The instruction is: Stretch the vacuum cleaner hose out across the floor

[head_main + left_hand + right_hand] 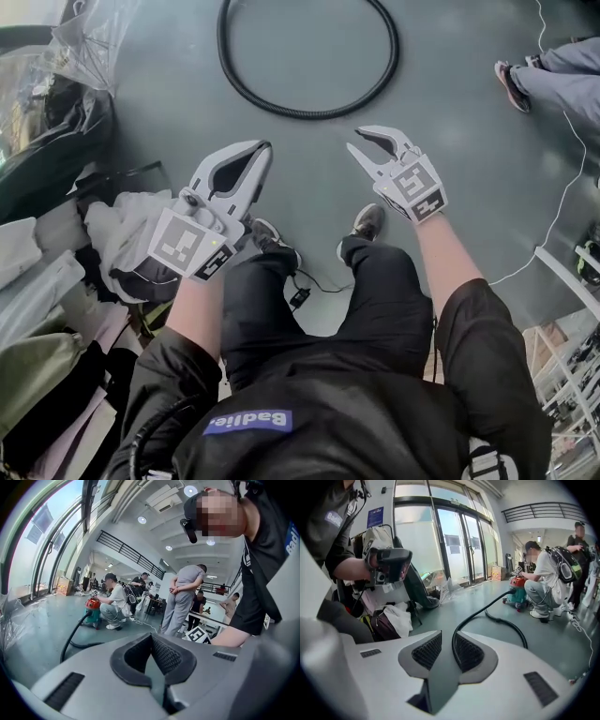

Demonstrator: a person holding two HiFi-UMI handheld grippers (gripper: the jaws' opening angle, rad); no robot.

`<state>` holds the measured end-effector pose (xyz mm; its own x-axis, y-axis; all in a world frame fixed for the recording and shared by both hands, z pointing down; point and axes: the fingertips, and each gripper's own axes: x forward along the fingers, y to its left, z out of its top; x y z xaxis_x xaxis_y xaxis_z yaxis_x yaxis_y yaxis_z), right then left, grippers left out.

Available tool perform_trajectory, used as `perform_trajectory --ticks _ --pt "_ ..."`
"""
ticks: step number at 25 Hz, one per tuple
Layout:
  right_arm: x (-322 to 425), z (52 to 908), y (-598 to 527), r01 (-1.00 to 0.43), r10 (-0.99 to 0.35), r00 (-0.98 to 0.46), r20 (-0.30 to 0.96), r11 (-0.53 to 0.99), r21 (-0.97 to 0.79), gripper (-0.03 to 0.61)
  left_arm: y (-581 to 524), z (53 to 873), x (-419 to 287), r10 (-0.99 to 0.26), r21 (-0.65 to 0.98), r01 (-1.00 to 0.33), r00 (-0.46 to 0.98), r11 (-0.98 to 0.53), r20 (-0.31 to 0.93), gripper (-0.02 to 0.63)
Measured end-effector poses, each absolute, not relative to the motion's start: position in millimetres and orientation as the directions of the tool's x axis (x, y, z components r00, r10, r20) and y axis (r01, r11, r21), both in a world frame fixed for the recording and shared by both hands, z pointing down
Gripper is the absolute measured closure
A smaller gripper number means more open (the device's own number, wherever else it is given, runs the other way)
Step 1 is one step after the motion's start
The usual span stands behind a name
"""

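- The black ribbed plastic vacuum hose [305, 114] lies curled in a loop on the grey-green floor [450, 178], ahead of both grippers.
- It looks light and bendy but springy — likely to curl back. The ribs should give grip; take it near an end.
- The left gripper [262, 148] is closed and empty; the right gripper [356, 139] is slightly parted, touching nothing.

Bag pile [47, 141] left; thin white cable [538, 249] right; bystander's shoe [512, 84] near cable.
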<state>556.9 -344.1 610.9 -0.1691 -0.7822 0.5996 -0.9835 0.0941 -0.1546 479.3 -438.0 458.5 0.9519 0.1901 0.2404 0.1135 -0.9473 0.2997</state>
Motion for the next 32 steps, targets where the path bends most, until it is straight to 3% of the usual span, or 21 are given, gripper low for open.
perform_trajectory --ticks 11,19,32 --pt "591.1 873.4 -374.6 -0.916 -0.569 -0.210 0.795 0.399 0.044 0.432 -458.7 630.9 502.6 0.261 0.274 0.204 0.947 -0.940 0.188 0.606" --pt "629.3 1061.3 -362.1 -0.735 -0.300 -0.104 0.948 0.665 0.130 0.370 -457.5 705.9 508.0 0.302 0.201 0.261 0.931 -0.944 0.208 0.606" --pt "679.7 1145.3 -337.5 -0.536 -0.096 0.072 0.993 0.835 0.120 0.370 -456.0 723.4 491.1 0.251 0.210 0.200 0.934 -0.957 0.255 0.606"
